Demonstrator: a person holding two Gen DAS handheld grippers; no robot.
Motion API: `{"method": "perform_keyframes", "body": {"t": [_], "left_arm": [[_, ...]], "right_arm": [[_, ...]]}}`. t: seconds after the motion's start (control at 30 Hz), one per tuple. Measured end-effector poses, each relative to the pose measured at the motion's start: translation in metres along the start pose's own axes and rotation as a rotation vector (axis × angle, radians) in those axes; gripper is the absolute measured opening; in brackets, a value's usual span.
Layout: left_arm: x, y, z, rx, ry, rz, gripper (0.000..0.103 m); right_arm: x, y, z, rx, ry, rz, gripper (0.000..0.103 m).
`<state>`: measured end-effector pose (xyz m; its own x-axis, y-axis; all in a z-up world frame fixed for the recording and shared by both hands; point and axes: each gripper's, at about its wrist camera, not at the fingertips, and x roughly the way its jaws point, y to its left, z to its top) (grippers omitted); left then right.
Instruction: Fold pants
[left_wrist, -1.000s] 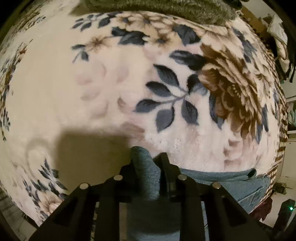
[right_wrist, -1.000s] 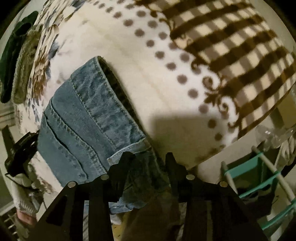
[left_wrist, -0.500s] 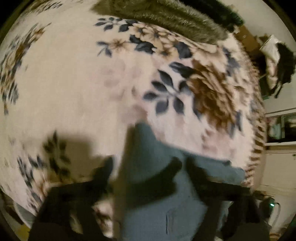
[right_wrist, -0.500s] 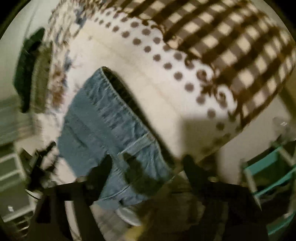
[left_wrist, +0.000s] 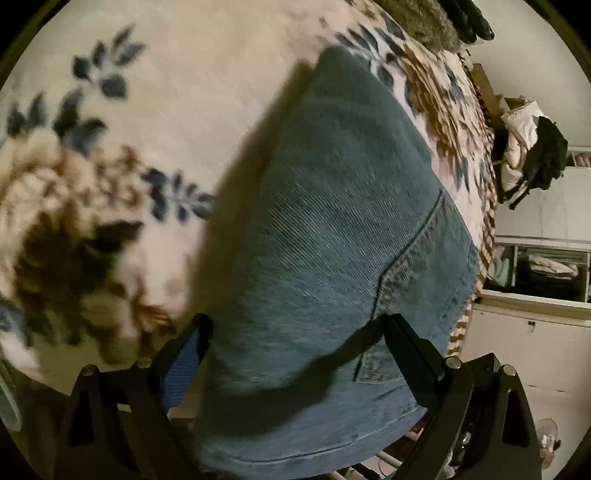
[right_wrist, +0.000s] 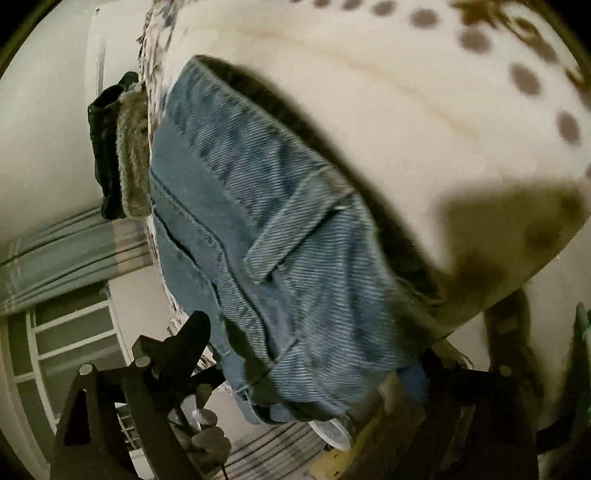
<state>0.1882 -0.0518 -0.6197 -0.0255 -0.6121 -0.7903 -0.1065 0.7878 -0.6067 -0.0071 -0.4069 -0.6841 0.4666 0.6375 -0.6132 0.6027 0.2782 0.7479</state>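
Folded blue jeans (left_wrist: 332, 229) lie flat on the floral blanket (left_wrist: 155, 110) of a bed. My left gripper (left_wrist: 295, 343) hangs over their near end with its jaws opening wide. The denim runs between the black fingers (left_wrist: 406, 343) but no pad presses on it. In the right wrist view the jeans (right_wrist: 266, 221) show their waistband, a belt loop and stacked layers near the bed's edge. My right gripper (right_wrist: 306, 354) is also opening, its fingers (right_wrist: 188, 339) standing either side of the denim's lower corner without gripping it.
An olive furry cloth (right_wrist: 131, 155) and a dark garment (right_wrist: 105, 147) lie at the blanket's far end. White cabinets (left_wrist: 535, 332) and piled clothes (left_wrist: 524, 125) stand beyond the bed. A grey curtain (right_wrist: 55, 258) hangs past the bed edge, with a teal rack (right_wrist: 581, 325) nearby.
Both grippers were shut on the jeans a second ago and have let go, jaws now wide. The left one swung sideways over the denim; the right one sank closer to it.
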Motion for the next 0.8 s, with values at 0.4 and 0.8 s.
{"method": "perform_keyframes", "body": {"t": [0.4, 0.8], "left_arm": [[0.011, -0.004, 0.005, 0.037, -0.004, 0.015, 0.1], [-0.004, -0.015, 0.0, 0.065, -0.075, 0.041, 0.044]], "right_arm": [[0.012, 0.013, 0.016, -0.038, -0.028, 0.12, 0.096], [0.015, 0.035, 0.005, -0.152, -0.084, -0.02, 0.046]]}}
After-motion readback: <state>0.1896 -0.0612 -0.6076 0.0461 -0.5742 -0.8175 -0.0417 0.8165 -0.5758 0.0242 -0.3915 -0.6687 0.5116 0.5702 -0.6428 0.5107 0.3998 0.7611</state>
